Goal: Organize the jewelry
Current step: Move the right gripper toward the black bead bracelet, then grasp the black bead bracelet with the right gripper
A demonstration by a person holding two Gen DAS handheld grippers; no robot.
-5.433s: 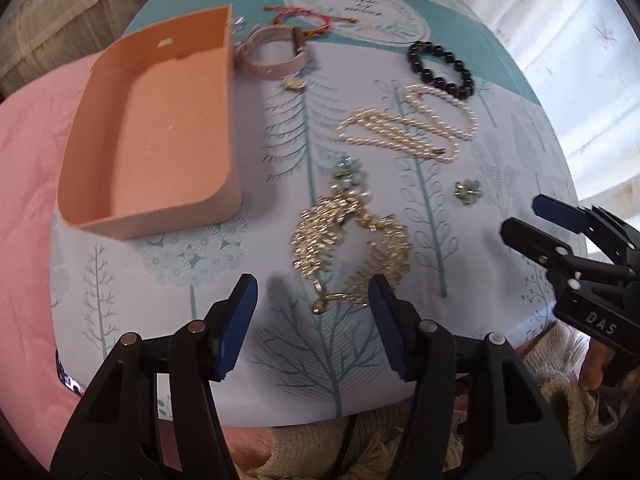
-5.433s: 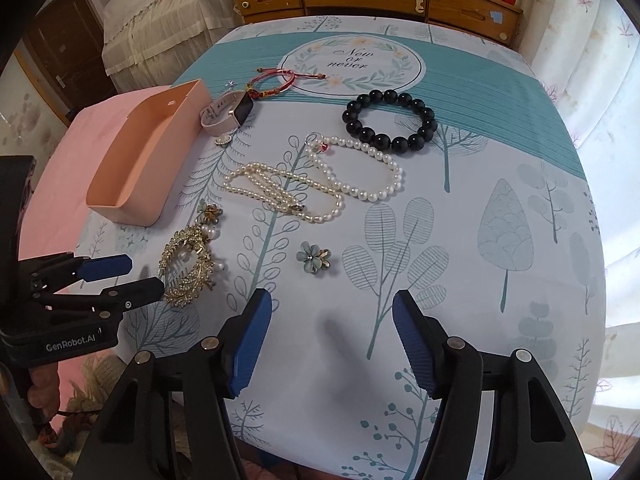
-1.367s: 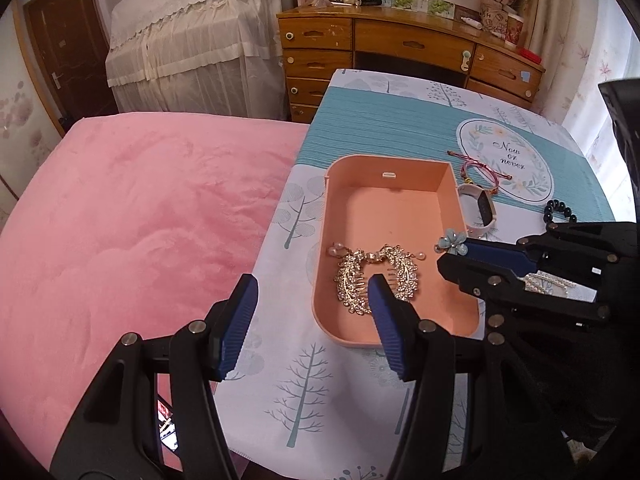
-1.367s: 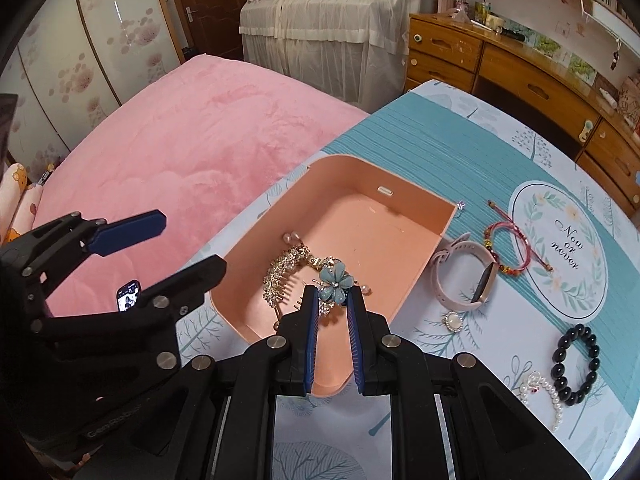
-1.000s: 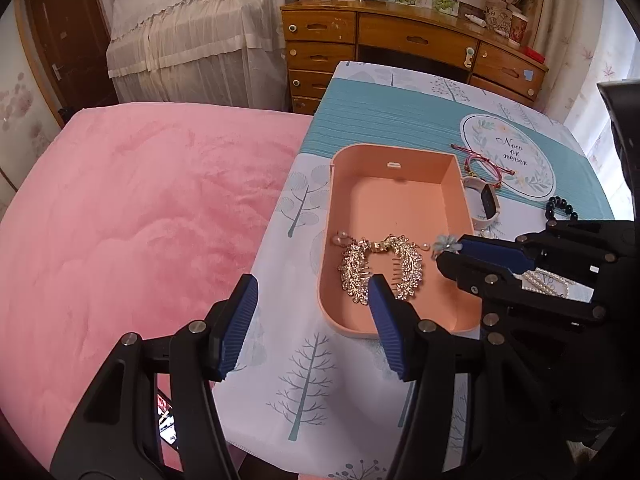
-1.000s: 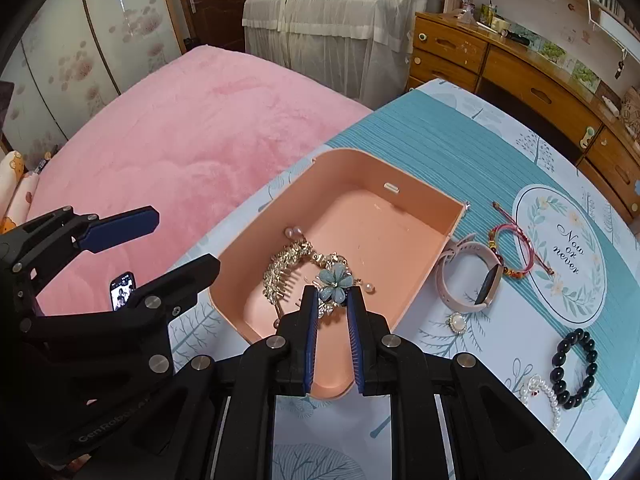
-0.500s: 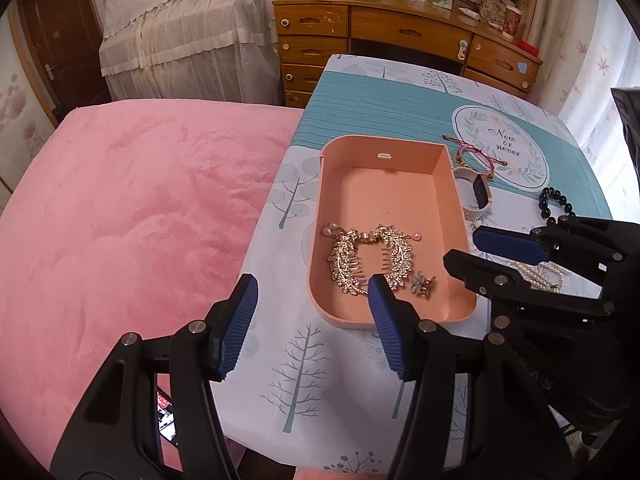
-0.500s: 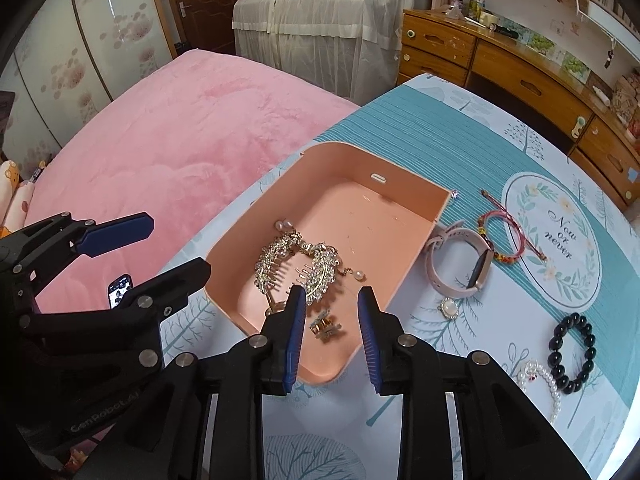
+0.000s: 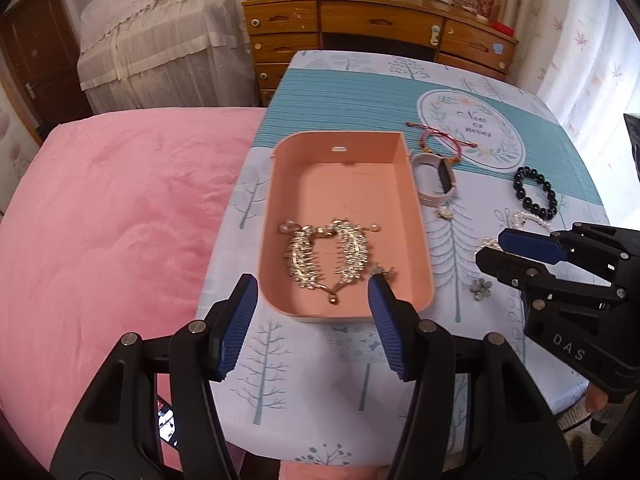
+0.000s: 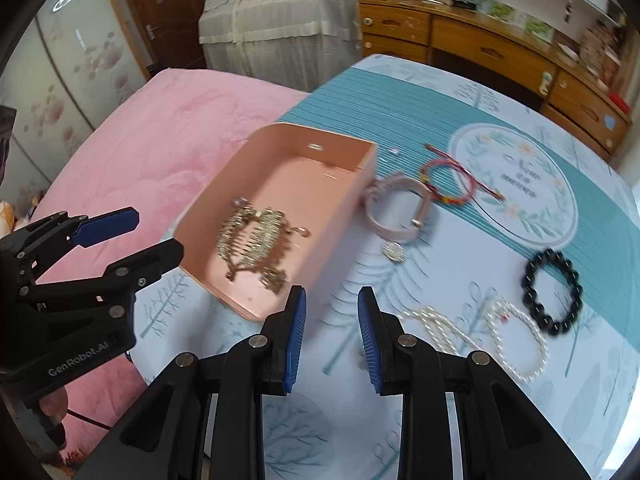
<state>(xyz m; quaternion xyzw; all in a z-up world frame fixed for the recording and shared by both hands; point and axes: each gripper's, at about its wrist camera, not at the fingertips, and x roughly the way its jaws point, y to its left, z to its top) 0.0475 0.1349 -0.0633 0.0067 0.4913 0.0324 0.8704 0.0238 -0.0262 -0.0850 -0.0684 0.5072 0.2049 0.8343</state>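
Hair comb (image 9: 326,254) in tray (image 9: 416,216); bracelets (image 9: 536,192) right

Pink bed (image 9: 100,220) beside wooden dresser (image 9: 380,36), curtained window (image 9: 580,40)

Ahead of the right gripper (image 10: 331,334), bare cloth runs between the tray (image 10: 340,216) and pearl strands (image 10: 444,326). The watch (image 10: 394,210) blocks farther on.

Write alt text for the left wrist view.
A pink tray on a tree-print tablecloth holds a gold hair comb and a small clip. Both claws, left and right, are open and empty.
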